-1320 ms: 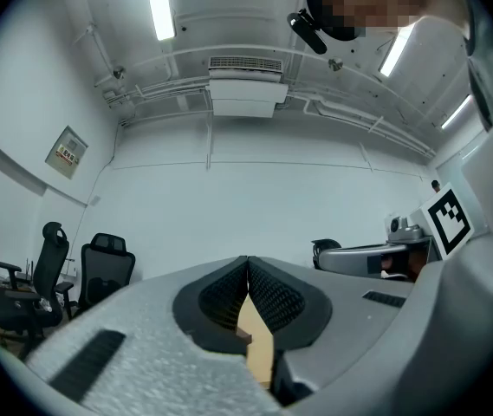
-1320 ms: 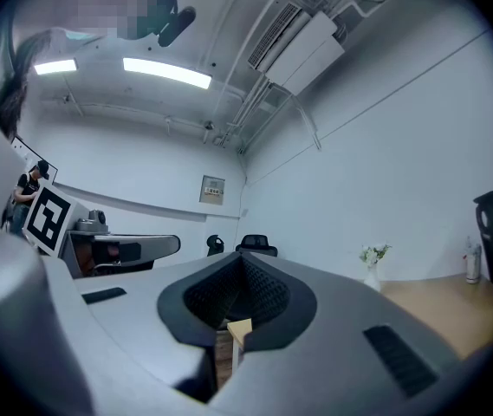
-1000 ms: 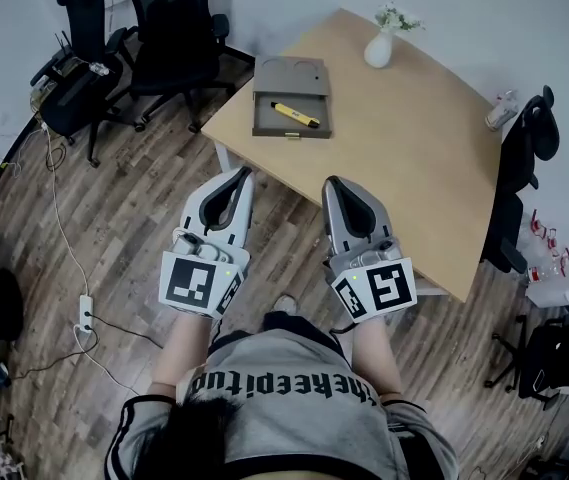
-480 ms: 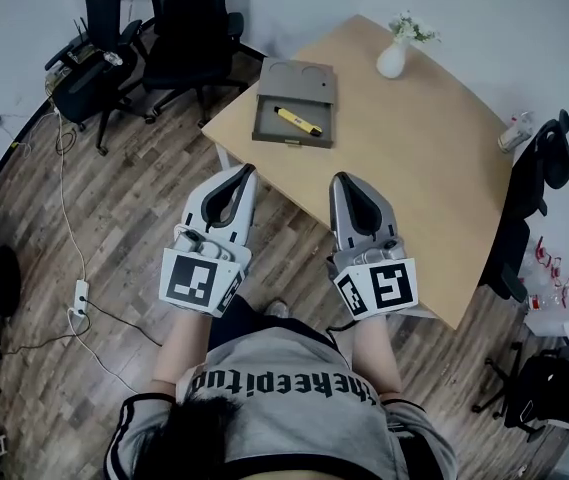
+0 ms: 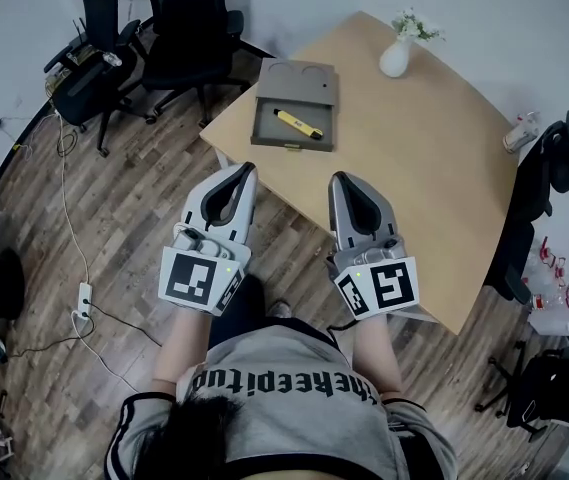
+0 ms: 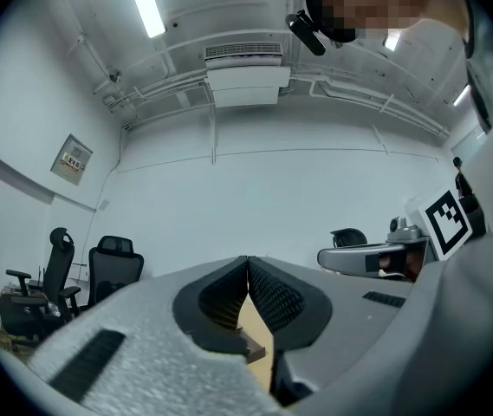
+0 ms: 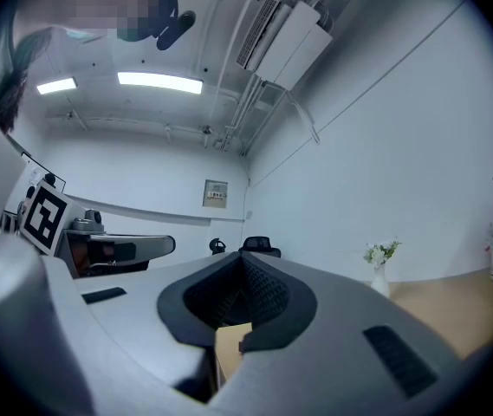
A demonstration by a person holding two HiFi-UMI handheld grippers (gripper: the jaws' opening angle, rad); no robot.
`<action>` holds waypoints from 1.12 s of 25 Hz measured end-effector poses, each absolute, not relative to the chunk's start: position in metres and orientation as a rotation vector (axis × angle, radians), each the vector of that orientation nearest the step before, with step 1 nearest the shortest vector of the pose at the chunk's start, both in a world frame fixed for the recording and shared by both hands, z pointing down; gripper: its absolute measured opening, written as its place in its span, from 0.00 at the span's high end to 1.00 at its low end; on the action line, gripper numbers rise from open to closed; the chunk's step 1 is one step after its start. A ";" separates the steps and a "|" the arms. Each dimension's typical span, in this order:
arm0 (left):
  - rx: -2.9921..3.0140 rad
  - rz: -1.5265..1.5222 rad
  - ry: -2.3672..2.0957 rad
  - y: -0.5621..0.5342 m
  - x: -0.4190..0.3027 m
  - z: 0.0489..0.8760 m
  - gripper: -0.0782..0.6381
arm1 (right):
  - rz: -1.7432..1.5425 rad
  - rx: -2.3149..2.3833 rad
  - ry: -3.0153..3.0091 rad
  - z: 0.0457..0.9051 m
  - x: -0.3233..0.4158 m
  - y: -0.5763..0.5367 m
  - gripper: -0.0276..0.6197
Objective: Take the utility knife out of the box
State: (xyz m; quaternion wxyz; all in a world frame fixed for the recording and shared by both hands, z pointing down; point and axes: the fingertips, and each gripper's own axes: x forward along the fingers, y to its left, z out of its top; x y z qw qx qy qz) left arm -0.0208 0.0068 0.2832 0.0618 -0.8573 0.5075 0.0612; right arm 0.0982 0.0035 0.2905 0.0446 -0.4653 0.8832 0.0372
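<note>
One slim yellow utility knife (image 5: 295, 123) with a dark end is seen lying flat and slantwise on the floor of one shallow grey-brown cardboard box (image 5: 267, 130). The box's lid is folded back and is marked by two round hollows. The box is set near the left corner of one light wooden table (image 5: 414, 178), close to the table's near edge, and the knife is touched by neither gripper. One white vase (image 5: 395, 58) holding small pale flowers is placed at the far edge of the table, well apart from the box, and one small clear bottle (image 5: 517, 133) is seen at the table's right edge. Two grey two-jaw grippers are held side by side in front of the person, each fitted with one cube of black-and-white square markers. The left gripper (image 5: 247, 168) is held over the dark wood-plank floor (image 5: 134, 218) just beside the table's near edge. Its ribbed black pads (image 6: 272, 297) are brought fully together, with nothing caught between them. The right gripper (image 5: 339, 178) is seen against the near edge of the table, and its pads (image 7: 263, 293) are likewise closed tip to tip on nothing. Both grippers are kept well apart from the box. At least two black office chairs (image 5: 189, 28) are counted on the floor beyond the table's left end.
</note>
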 end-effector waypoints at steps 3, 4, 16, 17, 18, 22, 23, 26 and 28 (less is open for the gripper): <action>-2.606 0.193 1.507 -0.008 -0.019 0.281 0.87 | 0.119 -1.447 2.689 0.290 0.099 -0.007 0.95; -2.612 0.196 1.498 -0.013 -0.019 0.281 0.87 | 0.121 -1.457 2.685 0.289 0.099 -0.012 0.95; -2.700 0.201 1.359 -0.082 -0.025 0.276 0.87 | 0.117 -1.581 2.614 0.283 0.089 -0.069 0.95; -2.707 0.201 1.347 -0.087 -0.026 0.276 0.87 | 0.118 -1.593 2.607 0.283 0.088 -0.074 0.95; -2.714 0.202 1.337 -0.093 -0.027 0.276 0.87 | 0.117 -1.605 2.600 0.283 0.087 -0.079 0.95; -2.738 0.202 1.303 -0.116 -0.033 0.278 0.87 | 0.118 -1.641 2.581 0.284 0.081 -0.099 0.95; -2.743 0.203 1.294 -0.121 -0.034 0.278 0.87 | 0.118 -1.651 2.576 0.283 0.079 -0.103 0.95; -2.759 0.202 1.268 -0.136 -0.039 0.278 0.87 | 0.113 -1.679 2.557 0.284 0.075 -0.116 0.95; -2.768 0.201 1.251 -0.146 -0.043 0.279 0.87 | 0.110 -1.697 2.544 0.285 0.072 -0.124 0.95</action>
